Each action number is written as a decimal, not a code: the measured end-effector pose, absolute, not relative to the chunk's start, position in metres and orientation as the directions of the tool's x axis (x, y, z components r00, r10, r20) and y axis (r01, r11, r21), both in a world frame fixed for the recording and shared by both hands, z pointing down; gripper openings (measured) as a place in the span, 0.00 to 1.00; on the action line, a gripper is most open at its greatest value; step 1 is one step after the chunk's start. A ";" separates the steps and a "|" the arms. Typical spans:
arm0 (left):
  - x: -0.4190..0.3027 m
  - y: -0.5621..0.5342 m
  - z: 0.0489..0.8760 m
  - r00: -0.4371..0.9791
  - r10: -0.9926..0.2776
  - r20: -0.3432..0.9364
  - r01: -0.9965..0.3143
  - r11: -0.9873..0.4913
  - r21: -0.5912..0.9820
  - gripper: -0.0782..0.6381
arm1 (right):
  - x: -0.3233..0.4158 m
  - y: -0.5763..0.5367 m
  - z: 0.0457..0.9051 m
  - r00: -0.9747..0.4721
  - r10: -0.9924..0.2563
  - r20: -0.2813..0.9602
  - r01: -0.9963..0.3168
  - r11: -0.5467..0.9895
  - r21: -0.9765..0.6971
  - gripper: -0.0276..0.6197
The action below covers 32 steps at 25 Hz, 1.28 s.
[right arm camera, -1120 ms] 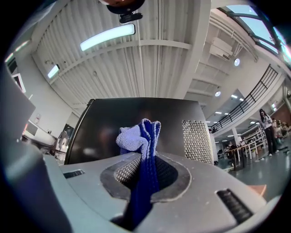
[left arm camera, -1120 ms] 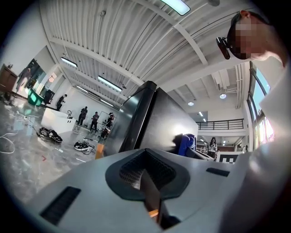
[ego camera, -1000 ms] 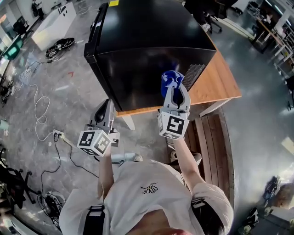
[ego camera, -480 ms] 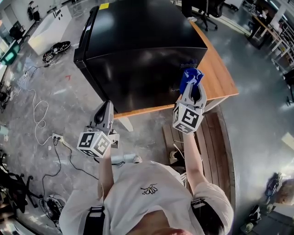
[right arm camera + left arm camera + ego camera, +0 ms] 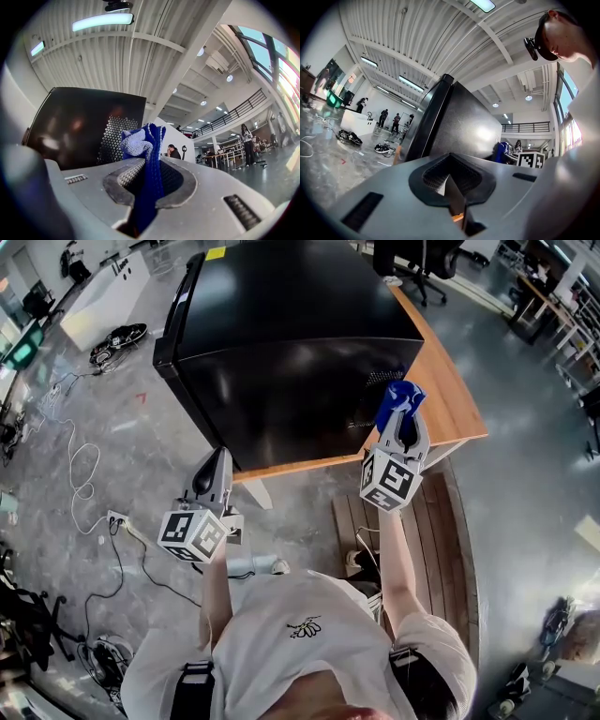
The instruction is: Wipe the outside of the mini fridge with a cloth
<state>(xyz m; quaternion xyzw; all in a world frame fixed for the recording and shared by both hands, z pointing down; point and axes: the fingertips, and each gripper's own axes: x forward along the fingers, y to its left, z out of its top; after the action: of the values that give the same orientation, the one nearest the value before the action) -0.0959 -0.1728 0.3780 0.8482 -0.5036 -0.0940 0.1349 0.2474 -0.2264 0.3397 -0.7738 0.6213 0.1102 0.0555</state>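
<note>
The black mini fridge [image 5: 281, 343] stands on a wooden table [image 5: 450, 418]. My right gripper [image 5: 401, 412] is shut on a blue cloth [image 5: 397, 396] [image 5: 143, 145], held at the fridge's near right corner, beside the perforated vent [image 5: 112, 136]. I cannot tell whether the cloth touches the fridge. My left gripper [image 5: 217, 463] hangs low at the fridge's near left, jaws shut with nothing between them [image 5: 457, 206]; the fridge side [image 5: 459, 131] fills its view ahead.
Cables [image 5: 84, 465] and a power strip [image 5: 117, 517] lie on the grey floor at left. A wooden bench [image 5: 422, 521] runs under the table at right. Office chairs [image 5: 412, 263] stand beyond the table. Other people are far off in the hall.
My right gripper has carried the blue cloth rightward from the middle of the fridge's near side to its right corner. The left gripper has stayed put.
</note>
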 end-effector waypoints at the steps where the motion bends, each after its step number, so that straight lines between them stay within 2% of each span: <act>1: -0.097 -0.172 0.379 0.472 -0.881 -0.023 -0.830 -0.453 0.325 0.12 | 0.249 -0.226 0.340 0.209 -0.949 -0.238 -0.973 -0.226 0.046 0.14; 12: -0.109 -0.163 0.376 0.455 -0.890 -0.017 -0.841 -0.436 0.319 0.12 | 0.255 -0.208 0.336 0.241 -0.941 -0.236 -0.966 -0.255 0.029 0.14; 18: -0.128 -0.158 0.366 0.466 -0.883 -0.052 -0.841 -0.460 0.284 0.12 | 0.212 -0.177 0.323 0.195 -0.941 -0.278 -0.980 -0.198 -0.019 0.14; 22: -0.151 -0.157 0.363 0.442 -0.893 -0.082 -0.850 -0.446 0.280 0.12 | 0.147 -0.170 0.326 0.094 -0.961 -0.261 -0.989 -0.060 -0.139 0.14; 25: -0.166 -0.157 0.367 0.419 -0.904 -0.092 -0.856 -0.426 0.292 0.12 | 0.063 -0.175 0.334 -0.054 -0.969 -0.242 -0.972 0.106 -0.210 0.14; 28: -0.175 -0.155 0.368 0.407 -0.908 -0.098 -0.857 -0.417 0.301 0.12 | -0.023 -0.178 0.330 -0.210 -0.940 -0.269 -0.956 0.255 -0.147 0.14; 32: -0.192 -0.149 0.370 0.378 -0.921 -0.097 -0.872 -0.389 0.299 0.12 | -0.092 -0.184 0.334 -0.327 -0.911 -0.251 -0.935 0.350 -0.052 0.14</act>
<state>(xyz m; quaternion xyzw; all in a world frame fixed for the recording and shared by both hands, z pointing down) -0.1922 -0.1485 0.3700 0.8240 -0.5438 -0.1244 0.0992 -0.0915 -0.1840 0.3343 -0.5679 0.8129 0.0509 0.1187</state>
